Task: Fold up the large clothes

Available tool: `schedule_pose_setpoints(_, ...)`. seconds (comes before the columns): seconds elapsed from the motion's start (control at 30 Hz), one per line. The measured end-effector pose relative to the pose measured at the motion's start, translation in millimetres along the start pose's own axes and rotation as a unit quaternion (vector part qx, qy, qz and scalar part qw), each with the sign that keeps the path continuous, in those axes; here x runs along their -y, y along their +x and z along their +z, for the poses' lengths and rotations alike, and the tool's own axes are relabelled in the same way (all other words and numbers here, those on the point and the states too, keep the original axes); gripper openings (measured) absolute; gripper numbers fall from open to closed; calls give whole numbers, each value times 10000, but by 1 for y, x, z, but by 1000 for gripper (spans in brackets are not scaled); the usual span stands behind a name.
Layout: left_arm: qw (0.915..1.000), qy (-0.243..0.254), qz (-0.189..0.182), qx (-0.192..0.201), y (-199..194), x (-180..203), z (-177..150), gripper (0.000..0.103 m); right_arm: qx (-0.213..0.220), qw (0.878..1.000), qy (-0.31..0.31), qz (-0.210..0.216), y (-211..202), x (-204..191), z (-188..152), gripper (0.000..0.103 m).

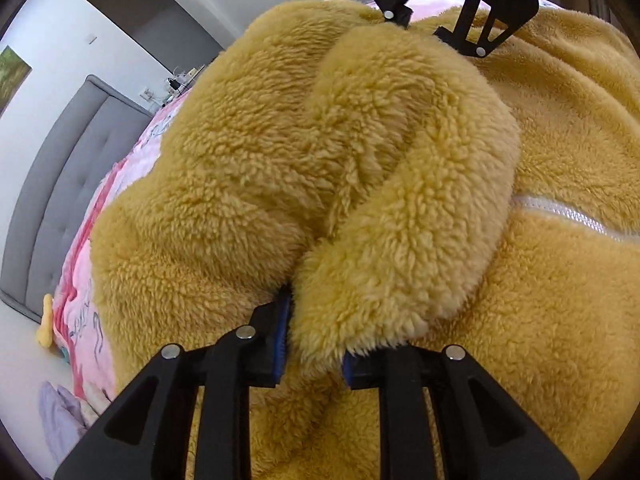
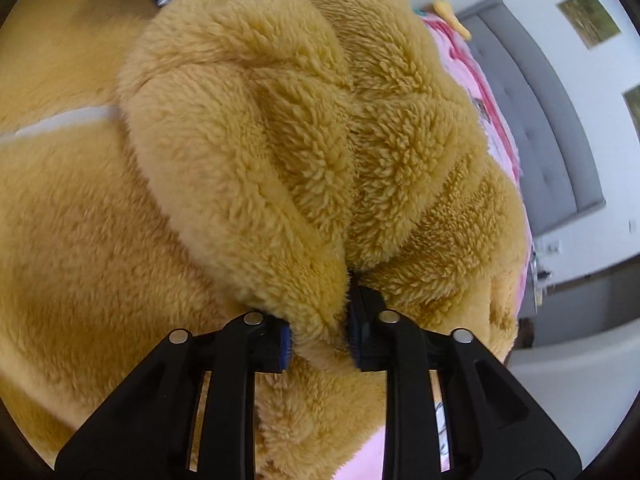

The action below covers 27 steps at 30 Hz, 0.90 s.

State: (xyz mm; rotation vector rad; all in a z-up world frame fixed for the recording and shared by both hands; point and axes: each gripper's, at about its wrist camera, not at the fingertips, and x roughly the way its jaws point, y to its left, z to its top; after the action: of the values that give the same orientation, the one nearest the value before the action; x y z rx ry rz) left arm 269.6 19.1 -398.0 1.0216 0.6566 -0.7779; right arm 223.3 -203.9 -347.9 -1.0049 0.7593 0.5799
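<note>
Left gripper: 2 black fingers with blue pads, set narrowly, pinching a thick fold of the fleece between them.
Right gripper: same build; its blue pads stand a little apart with a fleece fold clamped between them.
Fleece jacket: large, mustard-yellow, shaggy pile; spread on the bed, with 1 bunched fold lifted between the 2 grippers, which face each other across it.
Zip: white, running across the flat part of the jacket, just beside the raised fold; also seen in the right wrist view.
Bed cover: pink with red bands and a faint line-drawn print; any lettering on it is too blurred to read.
Headboard: grey, padded, along the edge of the bed.
Pictures: 2 on the white wall, greenish, no legible detail.
Writing: no brand or label can be read on the jacket.
</note>
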Motion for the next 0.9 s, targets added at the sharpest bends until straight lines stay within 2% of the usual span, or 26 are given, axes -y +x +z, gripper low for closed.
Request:
schedule_pose_setpoints(0.03,9999,103,53,-27,-12,11,2,24,37,9999,92,53,-3,2,2,36)
schedule_pose_setpoints(0.07,9999,140,67,-26,-17,14,2,31,117,9997,182,137,-7,4,3,49)
schedule_pose_setpoints(0.1,9998,164,89,5,-29,20,2,40,298,9988,319,231,-18,8,3,61)
schedule_pose_setpoints(0.13,9998,153,83,49,-40,26,1,47,443,9978,399,296,-27,10,3,67)
schedule_pose_setpoints(0.17,9998,127,57,116,-49,26,0,60,621,9959,509,406,-38,13,1,74)
schedule_pose_setpoints(0.2,9998,25,5,218,-63,25,-2,65,723,9946,594,441,-46,16,-1,74)
schedule_pose_setpoints(0.3,9983,-411,-58,406,-93,14,-5,66,991,9861,1153,674,-75,31,-8,76)
schedule_pose_setpoints(0.33,9965,-692,-100,455,-106,5,-4,68,1069,9827,1347,691,-84,37,-10,76)
schedule_pose_setpoints(0.4,9907,-1209,-189,589,-124,-11,-1,81,1305,9713,1900,595,-103,57,-14,76)
schedule_pose_setpoints(0.43,9830,-1638,-304,776,-136,-25,3,83,1415,9626,2239,570,-111,69,-15,76)
schedule_pose_setpoints(0.5,9567,-2622,-508,1157,-153,-56,10,90,1713,9374,2997,466,-126,94,-20,76)
schedule_pose_setpoints(0.53,9446,-2955,-581,1309,-158,-65,12,91,1897,9165,3491,455,-130,109,-22,77)
schedule_pose_setpoints(0.57,9300,-3301,-659,1475,-160,-77,15,92,1973,9061,3710,488,-130,114,-25,79)
schedule_pose_setpoints(0.6,9222,-3477,-670,1552,-156,-88,17,92,2068,8889,4057,492,-128,126,-24,80)
schedule_pose_setpoints(0.63,9169,-3632,-575,1549,-150,-98,22,92,2119,8768,4295,422,-122,134,-23,80)
schedule_pose_setpoints(0.67,9211,-3631,-395,1345,-137,-104,29,92,2150,8706,4412,358,-115,137,-24,80)
schedule_pose_setpoints(0.7,9301,-3500,-338,1059,-116,-109,35,92,2132,8693,4447,326,-107,140,-21,80)
schedule_pose_setpoints(0.77,9383,-3355,-519,657,-84,-108,32,92,2156,8691,4429,455,-88,138,-13,79)
schedule_pose_setpoints(0.83,9283,-3539,-1042,466,-59,-108,24,90,2110,8774,4278,518,-73,132,-1,79)
schedule_pose_setpoints(0.9,9159,-3789,-1240,468,-43,-98,14,90,2005,8939,3972,538,-63,118,6,78)
